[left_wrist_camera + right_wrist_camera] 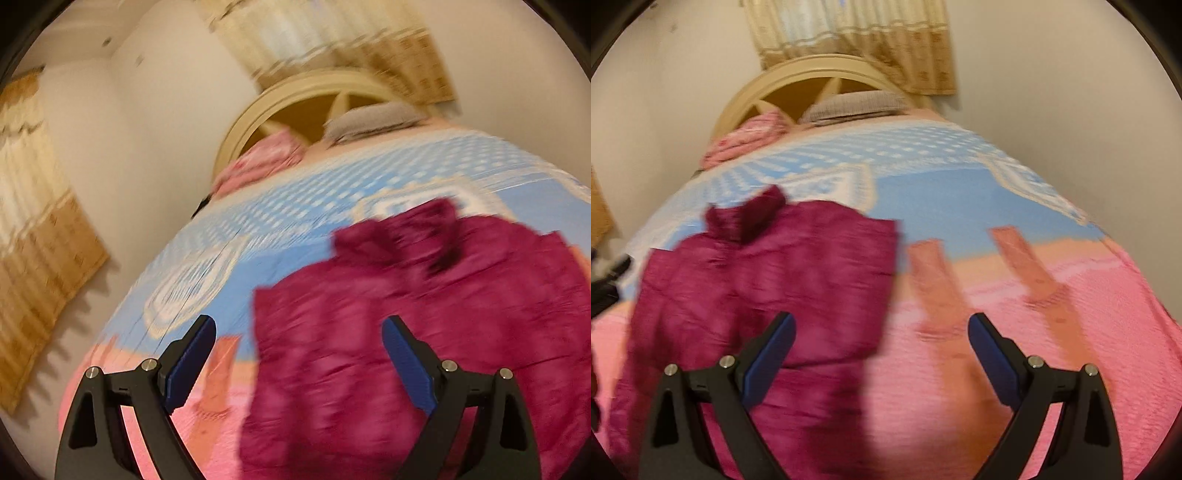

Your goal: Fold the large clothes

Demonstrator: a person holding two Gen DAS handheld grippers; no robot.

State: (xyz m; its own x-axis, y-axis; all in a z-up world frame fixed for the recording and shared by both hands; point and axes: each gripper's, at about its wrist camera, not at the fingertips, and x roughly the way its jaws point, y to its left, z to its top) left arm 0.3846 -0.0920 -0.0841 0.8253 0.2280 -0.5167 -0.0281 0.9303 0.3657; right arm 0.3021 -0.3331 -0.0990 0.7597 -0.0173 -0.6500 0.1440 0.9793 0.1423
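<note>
We had the garment (pixel 424 314) lying on the bed (pixel 258 229), a dark magenta piece spread across the pink and blue bedspread, its collar end toward the headboard (pixel 798 74). Both views were smeared with motion blur, so fine creases were hard to read.

Our left gripper (pixel 299 354) hung above the garment's near left edge with its fingers (pixel 192 358) spread wide and nothing between them. Our right gripper (pixel 881 350) hung over the garment's right edge, fingers (pixel 993 354) likewise wide apart and empty, one over cloth and the other over bare bedspread.

The garment looked roughly flat but rumpled, so we judged the fold was barely begun. To do this step well, we figured each gripper should come down on a clean edge or corner, not on a bunched middle, and pinch only a single layer. Both sides should lift together and evenly, so the cloth would not drag or twist. A pink bundle (pixel 746 140) and a grey pillow (pixel 857 103) sat well apart near the headboard, out of our way.
</note>
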